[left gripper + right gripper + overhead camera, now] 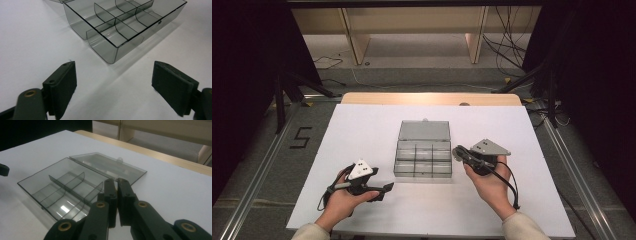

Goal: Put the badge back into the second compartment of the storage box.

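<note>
A clear grey compartment box (422, 160) sits mid-table with empty sections, its lid (424, 131) lying open and flat behind it. My left gripper (383, 191) rests near the front left of the box, pointing right, jaws wide apart. In the left gripper view the gripper (115, 75) holds nothing, and the box (120, 25) lies ahead of it. My right gripper (458, 153) is just off the box's right side. In the right gripper view its jaws (116, 182) are pressed together with nothing between them, and the box (62, 187) and lid (110, 167) lie beyond.
A white sheet (362, 130) covers the table, with a wooden edge (427, 98) at the back. Tripod legs (279, 107) and cables (507, 50) stand on the floor at both sides. A "5" mark (300, 137) is on the left floor.
</note>
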A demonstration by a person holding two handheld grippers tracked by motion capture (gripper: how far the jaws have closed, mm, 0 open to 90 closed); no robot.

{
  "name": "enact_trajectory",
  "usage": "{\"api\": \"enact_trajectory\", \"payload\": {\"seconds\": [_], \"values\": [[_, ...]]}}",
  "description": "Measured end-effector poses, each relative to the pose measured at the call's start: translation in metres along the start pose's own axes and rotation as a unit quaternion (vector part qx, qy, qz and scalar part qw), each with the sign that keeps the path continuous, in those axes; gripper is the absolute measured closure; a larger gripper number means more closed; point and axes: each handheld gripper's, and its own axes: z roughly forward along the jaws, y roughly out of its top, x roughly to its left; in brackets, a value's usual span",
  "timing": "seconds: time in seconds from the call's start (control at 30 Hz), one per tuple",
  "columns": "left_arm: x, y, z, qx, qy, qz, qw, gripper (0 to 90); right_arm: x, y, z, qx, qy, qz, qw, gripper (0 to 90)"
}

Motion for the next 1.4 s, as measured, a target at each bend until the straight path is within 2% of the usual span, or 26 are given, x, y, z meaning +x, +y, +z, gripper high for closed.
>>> {"api": "enact_trajectory", "payload": {"seconds": [0.23, 0.77, 1.17, 1.4], "values": [[0.000, 0.000, 0.000, 0.001, 0.000, 0.002, 1.0000, 19.8, 0.008, 0.007, 0.009, -0.006, 0.009, -0.003, 0.9999, 87.1], [0.000, 0.001, 0.000, 0.001, 0.000, 0.003, 1.0000, 19.8, 0.030, 0.021, 0.041, 0.000, 0.032, -0.013, 0.9994, 87.1], [-0.001, 0.000, 0.000, 0.000, -0.001, 0.002, 1.0000, 19.9, 0.039, 0.026, 0.059, 0.011, 0.042, -0.014, 0.9990, 87.0], [-0.001, 0.001, 0.000, 0.000, -0.002, 0.003, 1.0000, 20.0, 0.045, 0.027, 0.073, 0.029, 0.046, -0.022, 0.9983, 87.0]]}}
